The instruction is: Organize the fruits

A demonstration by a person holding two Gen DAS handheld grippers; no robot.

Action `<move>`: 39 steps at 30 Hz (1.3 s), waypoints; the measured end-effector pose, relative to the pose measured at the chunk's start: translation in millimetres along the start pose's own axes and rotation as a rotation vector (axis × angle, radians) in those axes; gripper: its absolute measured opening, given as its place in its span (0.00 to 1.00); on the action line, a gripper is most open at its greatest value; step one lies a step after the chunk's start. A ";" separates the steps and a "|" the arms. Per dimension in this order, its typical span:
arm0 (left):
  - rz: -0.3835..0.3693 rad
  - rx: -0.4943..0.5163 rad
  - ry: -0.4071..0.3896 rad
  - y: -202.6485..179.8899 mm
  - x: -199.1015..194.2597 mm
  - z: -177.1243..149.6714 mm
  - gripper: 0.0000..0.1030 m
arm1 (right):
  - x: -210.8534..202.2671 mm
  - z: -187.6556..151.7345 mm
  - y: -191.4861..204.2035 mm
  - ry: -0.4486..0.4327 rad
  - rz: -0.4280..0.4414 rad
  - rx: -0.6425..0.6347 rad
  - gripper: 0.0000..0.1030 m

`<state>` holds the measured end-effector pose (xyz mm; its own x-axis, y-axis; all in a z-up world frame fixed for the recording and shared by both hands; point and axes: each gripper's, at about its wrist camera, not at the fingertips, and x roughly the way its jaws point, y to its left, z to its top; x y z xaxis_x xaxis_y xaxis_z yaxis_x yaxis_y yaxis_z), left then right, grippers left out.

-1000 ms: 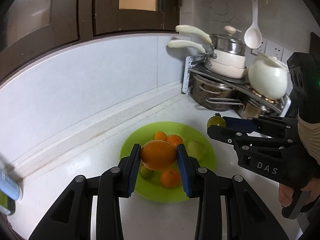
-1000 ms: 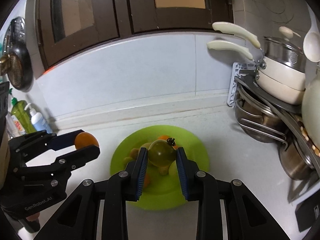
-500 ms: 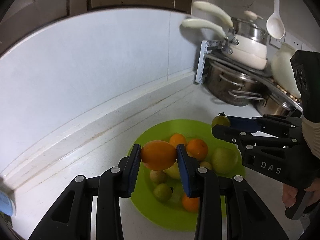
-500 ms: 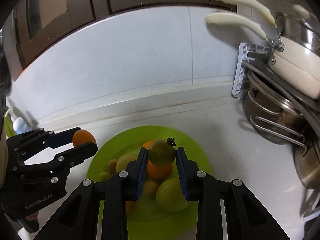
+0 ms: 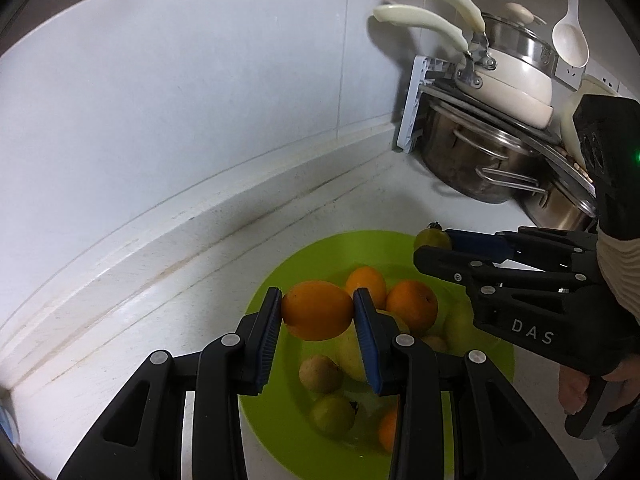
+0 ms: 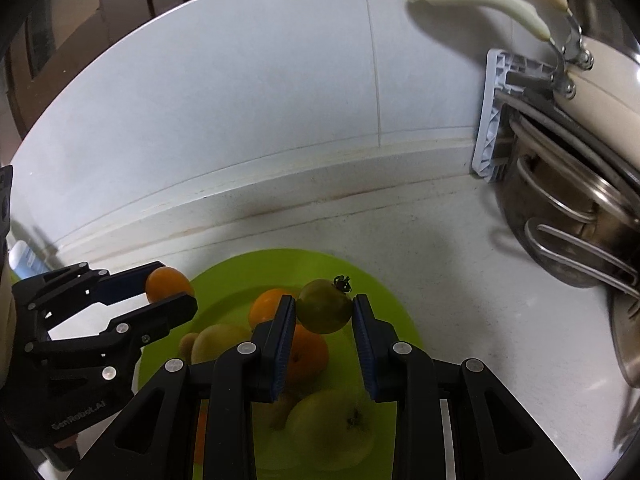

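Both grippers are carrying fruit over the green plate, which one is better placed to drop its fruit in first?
Probably the right gripper: its green tomato hangs over the green plate; the left gripper's orange sits nearer the rim.

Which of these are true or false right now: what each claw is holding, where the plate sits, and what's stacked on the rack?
1. The left claw is shut on an orange. True.
2. The right claw is open and holds nothing. False: it is shut on a green tomato with a dark stem.
3. The green plate already holds several fruits. True.
4. The plate sits inside a sink. False: it rests on the white counter.
5. The pots on the rack have red handles. False: the pan handles that show are cream.
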<state>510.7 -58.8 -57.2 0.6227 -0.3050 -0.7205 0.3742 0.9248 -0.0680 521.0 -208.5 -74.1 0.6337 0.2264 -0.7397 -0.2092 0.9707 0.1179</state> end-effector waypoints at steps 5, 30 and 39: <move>-0.018 -0.001 0.014 1.1 5.8 -0.5 0.35 | 6.2 1.2 -0.4 0.006 0.012 0.005 0.29; 0.116 -0.050 -0.074 -8.3 -96.6 -35.6 0.72 | -89.1 -37.1 35.5 -0.069 -0.032 -0.006 0.41; 0.168 -0.021 -0.157 -27.0 -162.4 -77.4 0.90 | -151.5 -82.9 55.7 -0.124 -0.108 0.007 0.66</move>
<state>346.3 -16.6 8.2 0.7748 -0.1765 -0.6071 0.2429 0.9696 0.0280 351.6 -195.4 -10.4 0.7396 0.1281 -0.6608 -0.1301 0.9904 0.0464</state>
